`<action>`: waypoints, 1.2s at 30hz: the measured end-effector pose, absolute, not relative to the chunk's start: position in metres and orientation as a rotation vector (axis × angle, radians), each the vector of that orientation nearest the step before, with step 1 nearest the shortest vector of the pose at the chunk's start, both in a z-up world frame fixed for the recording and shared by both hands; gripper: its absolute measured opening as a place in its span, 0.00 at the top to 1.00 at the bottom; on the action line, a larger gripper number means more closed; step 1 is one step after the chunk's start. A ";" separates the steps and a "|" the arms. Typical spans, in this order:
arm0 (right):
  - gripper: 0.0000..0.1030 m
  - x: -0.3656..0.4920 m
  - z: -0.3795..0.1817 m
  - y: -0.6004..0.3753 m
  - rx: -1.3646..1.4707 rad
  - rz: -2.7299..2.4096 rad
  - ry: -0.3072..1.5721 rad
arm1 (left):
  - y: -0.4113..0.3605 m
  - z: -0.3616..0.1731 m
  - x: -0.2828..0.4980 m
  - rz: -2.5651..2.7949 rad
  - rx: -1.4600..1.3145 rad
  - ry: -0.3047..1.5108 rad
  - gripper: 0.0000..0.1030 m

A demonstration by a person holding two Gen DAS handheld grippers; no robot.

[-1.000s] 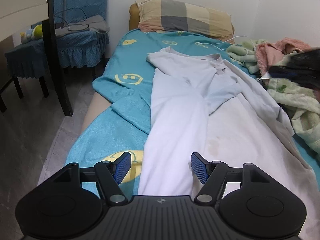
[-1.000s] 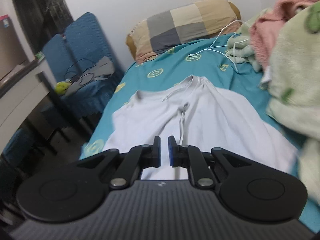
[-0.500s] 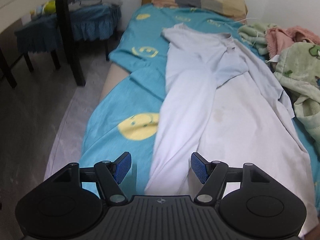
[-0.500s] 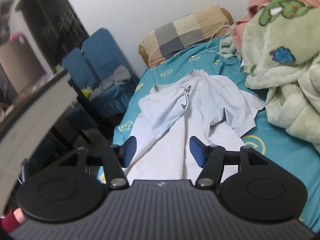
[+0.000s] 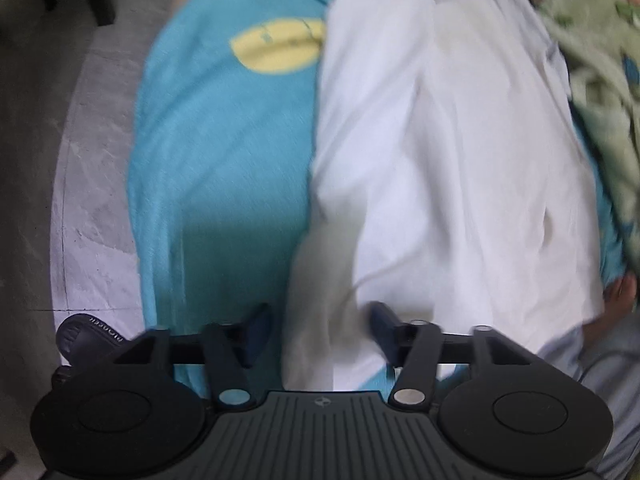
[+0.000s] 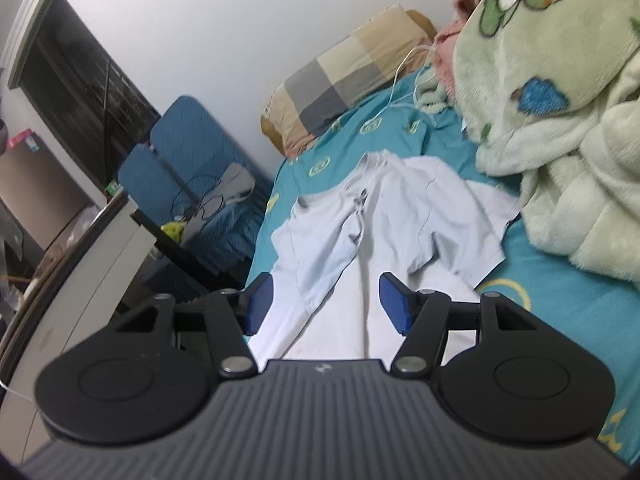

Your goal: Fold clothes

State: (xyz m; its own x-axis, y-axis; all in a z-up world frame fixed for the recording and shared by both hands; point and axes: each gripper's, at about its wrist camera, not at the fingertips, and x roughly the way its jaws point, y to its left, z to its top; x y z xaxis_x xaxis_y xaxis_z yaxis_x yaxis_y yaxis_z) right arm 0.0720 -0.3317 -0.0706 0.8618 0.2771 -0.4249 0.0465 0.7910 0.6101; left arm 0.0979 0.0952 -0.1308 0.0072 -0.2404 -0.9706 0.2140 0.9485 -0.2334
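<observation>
A pale white T-shirt [image 5: 440, 160] lies lengthwise on the bed, its collar toward the pillow and its sleeves folded inward [image 6: 380, 208]. My left gripper [image 5: 318, 328] points steeply down at the shirt's near hem. Its jaws are closing, a fold of the hem lies between the blue pads, and the pads stand apart from the cloth. My right gripper [image 6: 326, 304] hovers open above the shirt's lower half with nothing between its fingers. The left wrist view is blurred by motion.
The bed has a teal sheet [image 5: 220, 160] with yellow smileys. A green fleece blanket [image 6: 540, 120] is heaped along the right side, over pink cloth. A checked pillow [image 6: 340, 76] and a white cable [image 6: 404, 76] lie at the head. Blue chairs [image 6: 192, 148], a desk [image 6: 80, 264] and grey floor [image 5: 92, 200] are on the left.
My left gripper has tipped downward onto the near hem and its jaws have narrowed. My right gripper went from shut to open and drew back from the shirt's collar end.
</observation>
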 end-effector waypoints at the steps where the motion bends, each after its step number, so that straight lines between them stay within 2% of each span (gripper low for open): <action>1: 0.40 0.070 -0.070 -0.336 0.656 0.118 0.520 | 0.088 -0.127 0.095 -0.365 0.020 1.522 0.82; 2: 0.40 0.068 -0.069 -0.341 0.659 0.106 0.515 | 0.081 -0.122 0.092 -0.373 0.063 1.518 0.91; 3: 0.40 0.065 -0.068 -0.346 0.663 0.094 0.509 | 0.073 -0.113 0.088 -0.375 0.108 1.505 0.94; 5: 0.40 0.060 -0.065 -0.355 0.657 0.058 0.494 | 0.057 -0.093 0.080 -0.375 0.198 1.474 0.94; 11: 0.40 0.048 -0.060 -0.380 0.635 -0.030 0.455 | 0.007 -0.023 0.065 -0.375 0.227 1.411 0.95; 13: 0.40 0.047 -0.063 -0.391 0.667 -0.042 0.455 | -0.016 -0.015 0.060 -0.391 0.235 1.393 0.95; 16: 0.40 0.046 -0.068 -0.406 0.718 -0.052 0.457 | -0.048 -0.031 0.053 -0.418 0.246 1.385 0.95; 22: 0.40 0.046 -0.077 -0.420 0.769 -0.036 0.481 | -0.063 -0.123 0.047 -0.406 0.242 1.434 0.93; 26: 0.40 0.045 -0.082 -0.426 0.816 -0.014 0.492 | -0.063 -0.126 0.044 -0.424 0.240 1.402 0.89; 27: 0.40 0.045 -0.084 -0.427 0.828 -0.013 0.492 | -0.061 -0.120 0.043 -0.430 0.230 1.386 0.84; 29: 0.40 0.049 -0.087 -0.429 0.852 0.001 0.504 | -0.057 -0.107 0.038 -0.441 0.215 1.347 0.66; 30: 0.40 0.051 -0.089 -0.430 0.864 0.008 0.510 | -0.056 -0.097 0.035 -0.443 0.219 1.311 0.53; 31: 0.40 0.054 -0.091 -0.431 0.876 0.016 0.516 | -0.055 -0.087 0.032 -0.443 0.225 1.267 0.46; 34: 0.41 0.063 -0.091 -0.428 0.870 0.021 0.529 | -0.054 -0.059 0.029 -0.441 0.210 1.146 0.32; 36: 0.45 0.070 -0.090 -0.424 0.845 0.014 0.537 | -0.057 -0.045 0.039 -0.442 0.175 1.057 0.24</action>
